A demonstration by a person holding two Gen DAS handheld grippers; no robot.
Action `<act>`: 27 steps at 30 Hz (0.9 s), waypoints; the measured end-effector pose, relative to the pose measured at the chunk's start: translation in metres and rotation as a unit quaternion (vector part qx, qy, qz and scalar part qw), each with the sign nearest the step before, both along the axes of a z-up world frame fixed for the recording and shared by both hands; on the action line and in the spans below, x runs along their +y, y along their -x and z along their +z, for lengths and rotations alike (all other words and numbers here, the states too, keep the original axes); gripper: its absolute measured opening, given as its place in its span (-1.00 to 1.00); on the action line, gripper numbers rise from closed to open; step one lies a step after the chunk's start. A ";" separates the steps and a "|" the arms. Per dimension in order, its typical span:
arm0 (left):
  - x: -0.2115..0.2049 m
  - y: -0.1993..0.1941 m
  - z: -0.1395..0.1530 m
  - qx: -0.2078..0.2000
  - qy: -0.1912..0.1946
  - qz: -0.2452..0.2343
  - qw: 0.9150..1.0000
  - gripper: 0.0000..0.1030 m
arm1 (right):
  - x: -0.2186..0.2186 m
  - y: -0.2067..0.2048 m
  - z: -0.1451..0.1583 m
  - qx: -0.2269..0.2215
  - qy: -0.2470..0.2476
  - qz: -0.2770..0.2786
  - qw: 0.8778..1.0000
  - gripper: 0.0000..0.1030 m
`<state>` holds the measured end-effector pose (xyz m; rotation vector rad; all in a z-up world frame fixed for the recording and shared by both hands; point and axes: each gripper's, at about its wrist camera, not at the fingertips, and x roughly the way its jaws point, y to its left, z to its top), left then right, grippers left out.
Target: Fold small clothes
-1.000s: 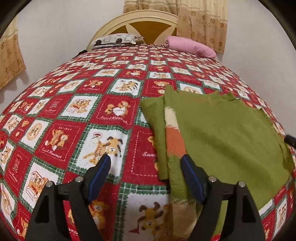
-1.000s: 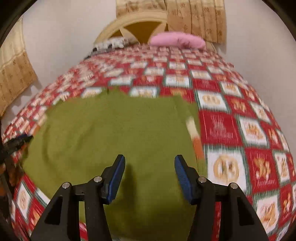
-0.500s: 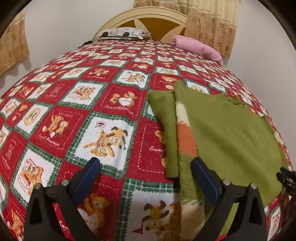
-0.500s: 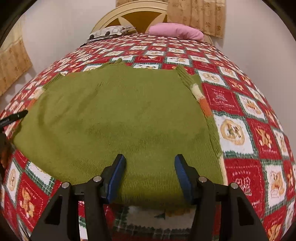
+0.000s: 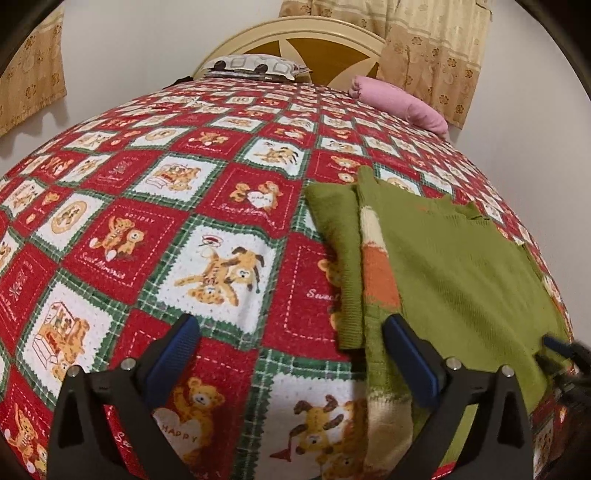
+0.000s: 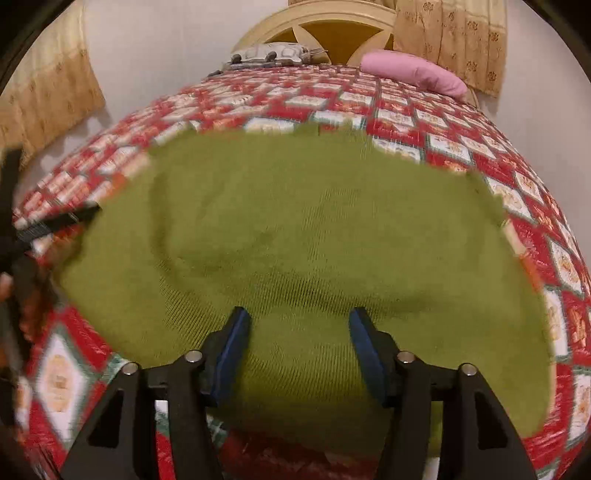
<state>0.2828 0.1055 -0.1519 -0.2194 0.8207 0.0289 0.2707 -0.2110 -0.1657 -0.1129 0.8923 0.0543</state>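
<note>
A green knit sweater [image 5: 461, 266] lies flat on the bed, one sleeve [image 5: 380, 273] with orange and cream stripes folded in along its left edge. My left gripper [image 5: 290, 328] hovers wide open at that edge, its right finger over the striped sleeve and nothing pinched. In the right wrist view the sweater [image 6: 295, 229] fills the middle. My right gripper [image 6: 299, 319] hangs just above its near part, jaws opening, with only the flat cloth below them. Each gripper shows at the edge of the other's view: the right gripper [image 5: 565, 350], and a blurred left gripper [image 6: 55, 221].
The bed carries a red, green and white teddy-bear quilt [image 5: 166, 229]. A pink pillow [image 5: 402, 103] and a patterned pillow [image 5: 255, 66] lie by the cream headboard [image 5: 306, 33]. Curtains hang at both sides, with white walls close around the bed.
My left gripper's jaws have spread wider at the sleeve edge. My right gripper has moved in and down over the sweater's near part, and its jaws have parted a little.
</note>
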 end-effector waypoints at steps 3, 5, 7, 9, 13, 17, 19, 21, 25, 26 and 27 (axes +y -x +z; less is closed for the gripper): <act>-0.001 -0.001 -0.002 0.004 0.001 -0.002 1.000 1.00 | 0.002 0.002 0.001 -0.006 0.009 -0.004 1.000 0.20; 0.000 -0.002 -0.002 0.005 0.004 -0.004 1.000 1.00 | 0.003 0.003 0.004 -0.005 0.011 -0.008 1.000 0.20; 0.000 -0.002 -0.002 0.005 0.006 -0.005 1.000 1.00 | 0.008 0.006 0.014 -0.018 0.005 -0.022 1.000 0.20; 0.002 -0.002 -0.002 0.004 0.009 -0.004 1.000 1.00 | 0.019 0.008 0.024 -0.042 -0.014 -0.006 0.999 0.20; 0.007 0.000 -0.002 0.001 0.016 0.005 1.000 1.00 | 0.065 0.006 0.036 -0.060 -0.034 0.066 0.995 0.20; 0.012 0.002 -0.004 0.010 0.010 0.035 0.999 1.00 | 0.099 -0.006 0.015 -0.012 -0.056 0.115 0.992 0.20; 0.015 0.002 -0.006 0.022 0.010 0.045 0.999 1.00 | 0.109 -0.006 -0.006 0.018 -0.054 0.117 0.992 0.23; 0.018 0.004 -0.007 0.019 0.018 0.048 0.999 1.00 | 0.120 0.004 -0.006 -0.002 -0.029 0.125 0.992 0.23; 0.020 0.006 -0.007 0.016 0.024 0.045 0.999 1.00 | 0.112 0.010 0.004 -0.016 -0.047 0.115 0.992 0.23; 0.021 0.006 -0.007 0.016 0.027 0.045 0.998 1.00 | 0.112 0.012 0.006 -0.024 -0.040 0.114 0.992 0.23; 0.022 0.007 -0.006 0.014 0.031 0.046 0.998 1.00 | 0.114 0.016 0.008 -0.035 -0.033 0.114 0.992 0.23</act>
